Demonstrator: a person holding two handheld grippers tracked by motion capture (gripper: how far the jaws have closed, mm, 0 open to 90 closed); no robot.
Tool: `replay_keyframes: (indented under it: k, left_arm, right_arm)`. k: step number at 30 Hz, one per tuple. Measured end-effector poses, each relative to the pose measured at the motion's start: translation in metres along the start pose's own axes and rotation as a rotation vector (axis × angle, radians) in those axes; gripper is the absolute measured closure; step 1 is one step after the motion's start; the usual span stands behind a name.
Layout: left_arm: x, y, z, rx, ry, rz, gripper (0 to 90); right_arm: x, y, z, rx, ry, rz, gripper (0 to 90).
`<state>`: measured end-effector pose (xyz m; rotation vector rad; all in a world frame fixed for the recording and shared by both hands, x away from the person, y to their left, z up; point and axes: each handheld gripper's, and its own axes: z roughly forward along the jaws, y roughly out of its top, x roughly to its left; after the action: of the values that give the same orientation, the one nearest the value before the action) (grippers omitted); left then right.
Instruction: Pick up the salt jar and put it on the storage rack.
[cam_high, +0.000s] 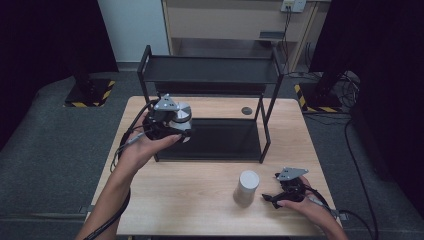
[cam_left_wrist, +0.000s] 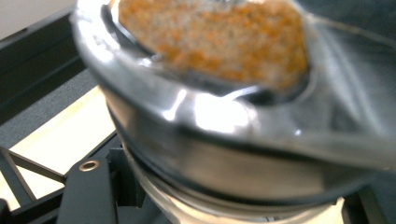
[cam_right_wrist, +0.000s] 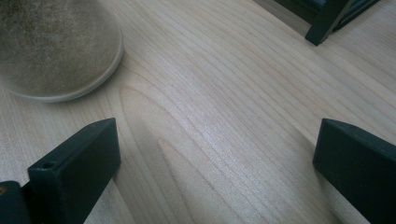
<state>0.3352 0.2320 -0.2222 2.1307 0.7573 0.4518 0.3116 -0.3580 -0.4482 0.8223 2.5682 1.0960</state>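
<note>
Left gripper (cam_high: 176, 131): jaws clenched on a shiny metal-lidded jar (cam_left_wrist: 224, 121) — in the left gripper view the jar looms directly ahead of the jaws, tilted, with an orange, grainy fill (cam_left_wrist: 215, 37) visible through its top. In the high view the jar (cam_high: 181, 116) is held clear of the desk (cam_high: 190, 200), at the front-left corner of the black two-tier rack (cam_high: 210, 70), just above the rack's lower shelf (cam_high: 225, 140).

Right gripper (cam_high: 274, 199): jaws released, spread wide with bare wood between them, resting low on the desk well in front of the rack's right side. A white cylinder (cam_high: 247, 187) stands just beside these jaws — toward the rack's middle, not touching them.
</note>
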Motion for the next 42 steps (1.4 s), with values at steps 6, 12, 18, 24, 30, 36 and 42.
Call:
replay_keyframes:
  k: [6,12,18,24,30,36,42]
  left_arm:
    - [0.002,0.01,-0.005,0.003,0.006,0.0,30.0]
    - [0.005,0.021,-0.011,0.012,0.008,0.001,30.0]
    - [0.008,0.032,-0.018,0.018,0.01,0.008,30.0]
    - [0.011,0.039,-0.022,0.011,0.014,0.005,30.0]
    - [0.014,0.048,-0.027,0.006,0.02,0.005,30.0]
    - [0.017,0.061,-0.034,-0.002,0.024,0.008,30.0]
    - [0.02,0.073,-0.037,-0.005,0.035,0.01,30.0]
  right_arm:
    - [0.0,0.0,0.0,0.0,0.0,0.0,1.7]
    - [0.0,0.0,0.0,-0.002,0.0,-0.001,1.7]
    - [0.0,0.0,0.0,-0.002,0.0,-0.001,1.7]
    - [0.0,0.0,0.0,-0.001,0.0,0.0,1.7]
    - [0.0,0.0,0.0,-0.002,0.0,-0.001,1.7]
    - [0.0,0.0,0.0,-0.002,0.0,-0.001,1.7]
    - [0.0,0.0,0.0,-0.002,0.0,-0.001,1.7]
